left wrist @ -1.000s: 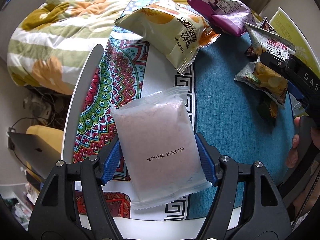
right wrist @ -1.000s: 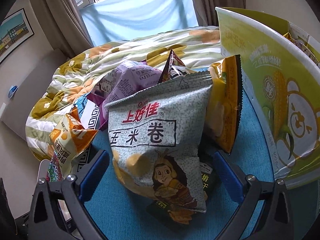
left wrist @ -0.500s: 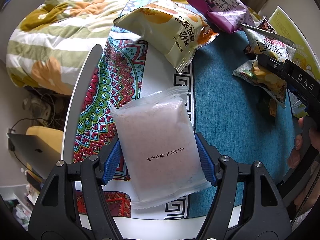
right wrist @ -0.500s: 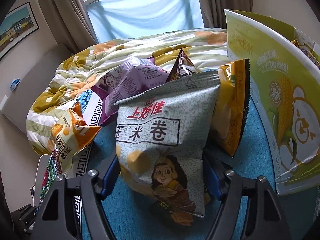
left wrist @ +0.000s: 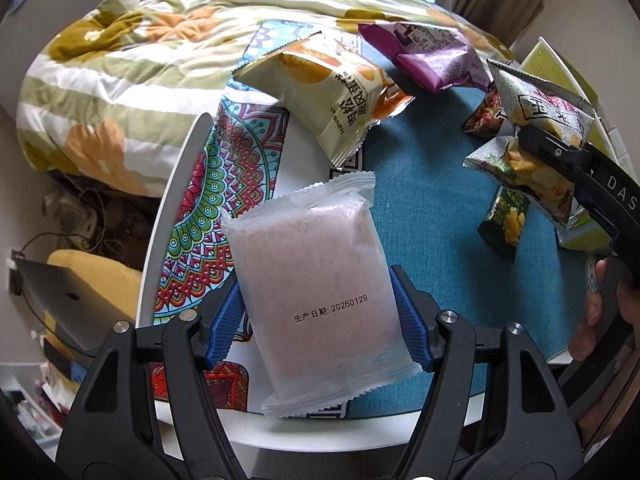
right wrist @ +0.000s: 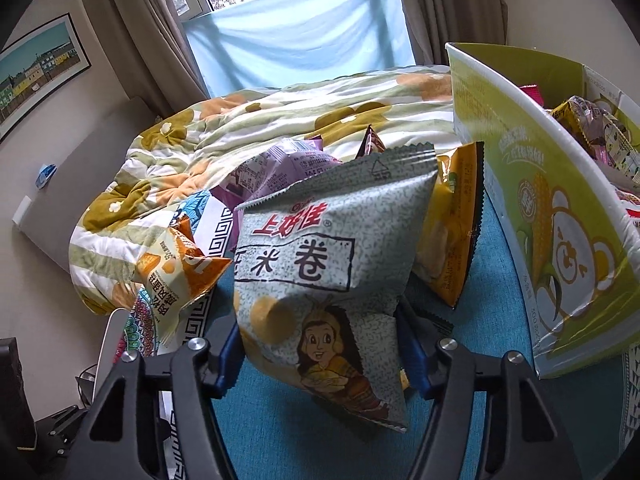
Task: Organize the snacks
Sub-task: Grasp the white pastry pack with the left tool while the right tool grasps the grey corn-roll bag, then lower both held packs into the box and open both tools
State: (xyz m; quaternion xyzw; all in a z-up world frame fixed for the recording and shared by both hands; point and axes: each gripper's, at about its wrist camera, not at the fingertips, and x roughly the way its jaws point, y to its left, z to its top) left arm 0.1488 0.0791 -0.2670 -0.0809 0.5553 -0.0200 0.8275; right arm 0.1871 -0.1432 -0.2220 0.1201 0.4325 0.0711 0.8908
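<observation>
My left gripper is shut on a pale pink frosted packet, blue pads pressing both long sides, and holds it a little above the patterned tablecloth. My right gripper has a grey corn-roll snack bag between its jaws. They are still closing, and the pads pinch the bag's lower half and hold it tilted off the teal cloth. In the left wrist view that same grey bag hangs at the far right with a hand below it.
A green-and-yellow carton with several snacks inside stands at the right. Loose on the table lie an orange-cream bag, a purple bag, a yellow bag and a small dark green pack. A quilt borders the table's white rim.
The right jaws went from wide open around the grey bag to pinching it, and the bag has come up. The left gripper has risen slightly with the pink packet.
</observation>
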